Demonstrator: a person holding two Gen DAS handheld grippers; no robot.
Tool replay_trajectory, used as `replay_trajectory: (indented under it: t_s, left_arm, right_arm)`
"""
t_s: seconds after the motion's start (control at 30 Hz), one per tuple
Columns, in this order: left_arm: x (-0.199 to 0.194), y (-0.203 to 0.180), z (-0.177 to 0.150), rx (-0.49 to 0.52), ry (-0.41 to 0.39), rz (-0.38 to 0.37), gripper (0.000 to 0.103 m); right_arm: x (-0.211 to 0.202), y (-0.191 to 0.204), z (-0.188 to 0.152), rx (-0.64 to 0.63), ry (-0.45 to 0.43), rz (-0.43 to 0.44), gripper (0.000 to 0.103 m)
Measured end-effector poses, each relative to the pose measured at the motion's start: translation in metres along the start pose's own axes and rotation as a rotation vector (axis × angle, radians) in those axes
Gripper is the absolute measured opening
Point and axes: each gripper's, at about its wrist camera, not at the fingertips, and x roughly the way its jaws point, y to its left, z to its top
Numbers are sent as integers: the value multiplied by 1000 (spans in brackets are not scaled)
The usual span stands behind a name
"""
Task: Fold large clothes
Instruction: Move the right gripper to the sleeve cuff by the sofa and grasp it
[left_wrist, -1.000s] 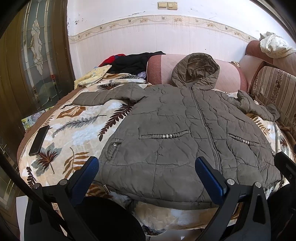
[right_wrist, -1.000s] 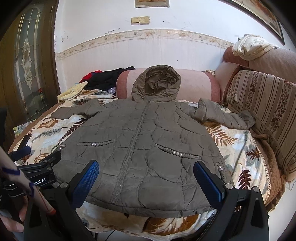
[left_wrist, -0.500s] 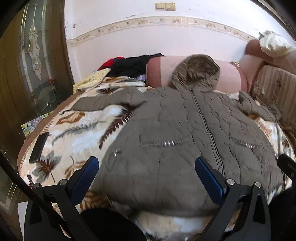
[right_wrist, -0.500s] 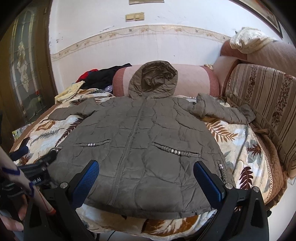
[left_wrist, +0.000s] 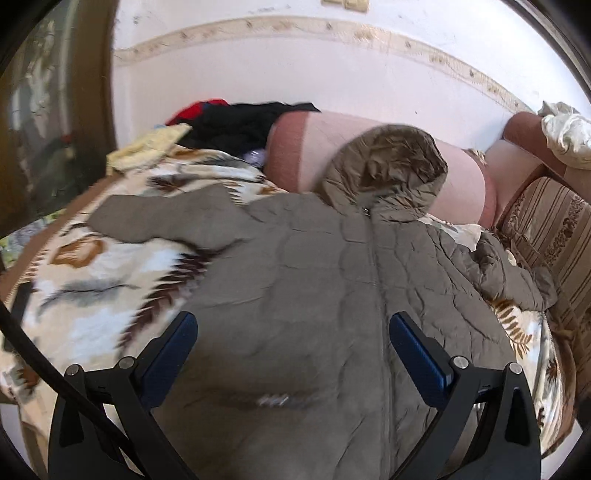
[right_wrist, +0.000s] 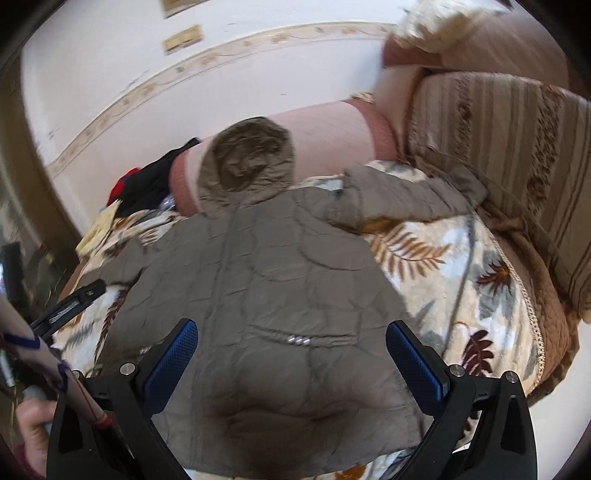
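Ribbed blue pads (left_wrist: 168, 356) line the black fingers of the left gripper (left_wrist: 291, 354), spread wide and empty above the olive-grey quilted hooded puffer jacket (left_wrist: 314, 295), which lies flat, front up, on the leaf-printed cream blanket (left_wrist: 92, 266). The jacket's crinkled round hood (right_wrist: 247, 162) rests against the pink cylindrical bolster (right_wrist: 332, 136) behind it. Right of the left gripper, the right gripper (right_wrist: 291, 350) hangs equally wide and empty over the jacket's pocket, with the striped woven sofa back (right_wrist: 517, 147) to the jacket's right.

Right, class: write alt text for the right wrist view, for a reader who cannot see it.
An open right gripper hangs over a grey-brown hooded jacket spread flat, front up, on a leaf-print blanket. Its hood rests against a pink bolster, and a striped sofa back runs along the right.
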Motion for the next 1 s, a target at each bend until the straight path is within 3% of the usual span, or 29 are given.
replay_trajectory:
  t_s: [0.17, 0.23, 0.3, 0.4, 0.7, 0.87, 1.0]
  left_arm:
    - [67, -20, -19, 79, 44, 48, 103]
    - [85, -20, -20, 124, 106, 59, 103]
    - [90, -19, -13, 136, 104, 29, 103]
    - [92, -12, -5, 151, 54, 78, 103]
    - [106, -3, 1, 106, 84, 55, 103]
    - [112, -6, 0, 110, 88, 47, 103]
    - [119, -9, 1, 121, 89, 60, 103]
  right_arm:
    - [6, -39, 18, 71, 12, -77, 103]
    - [10, -58, 30, 107, 15, -120, 103]
    - [14, -77, 45, 135, 2, -158, 103]
    - [25, -110, 74, 195, -8, -200, 103]
    - [101, -211, 153, 352, 26, -246, 103]
    - [153, -254, 171, 426, 67, -253, 95]
    - [184, -277, 180, 421, 81, -309, 79]
